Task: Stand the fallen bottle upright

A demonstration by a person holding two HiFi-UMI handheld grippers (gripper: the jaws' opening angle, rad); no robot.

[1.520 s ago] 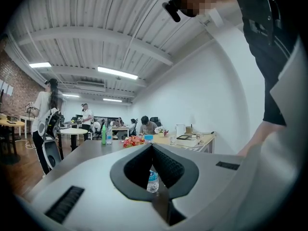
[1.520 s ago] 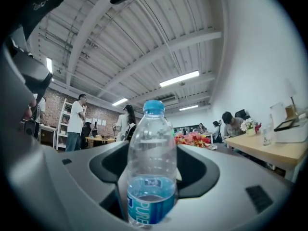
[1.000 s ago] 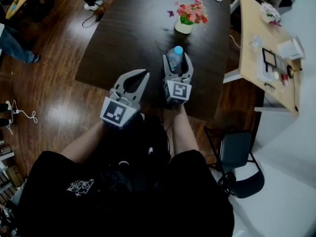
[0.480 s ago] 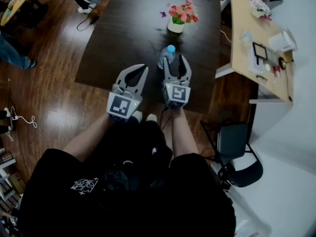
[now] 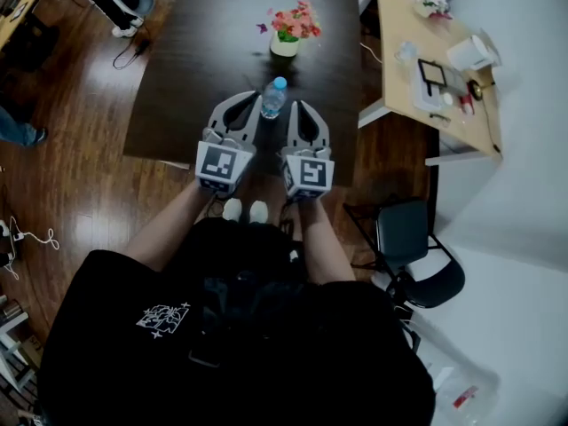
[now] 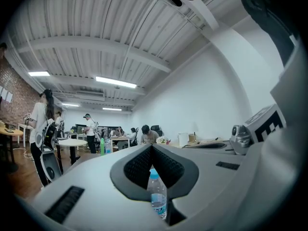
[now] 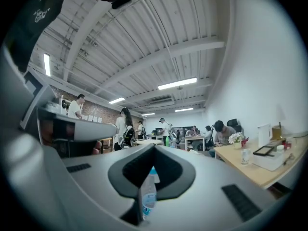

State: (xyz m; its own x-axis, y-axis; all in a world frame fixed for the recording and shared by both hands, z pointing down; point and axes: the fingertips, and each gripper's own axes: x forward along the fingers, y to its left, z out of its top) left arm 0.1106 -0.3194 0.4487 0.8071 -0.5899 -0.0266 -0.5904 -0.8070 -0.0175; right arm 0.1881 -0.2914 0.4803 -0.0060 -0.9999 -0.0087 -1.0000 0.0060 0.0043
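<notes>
Bottle (image 5: 273, 98) stands upright (dark table (image 5: 195, 60)) between left gripper (image 6: 151, 146) and right gripper (image 7: 153, 146), fingers together.

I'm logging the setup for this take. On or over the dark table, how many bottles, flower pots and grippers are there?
Water bottle: 1
Pot of pink flowers: 1
Grippers: 2, the left gripper and the right gripper
Total: 4

In both gripper views the bottle (image 6: 157, 196) is partly hidden behind the jaws, its base unseen
</notes>
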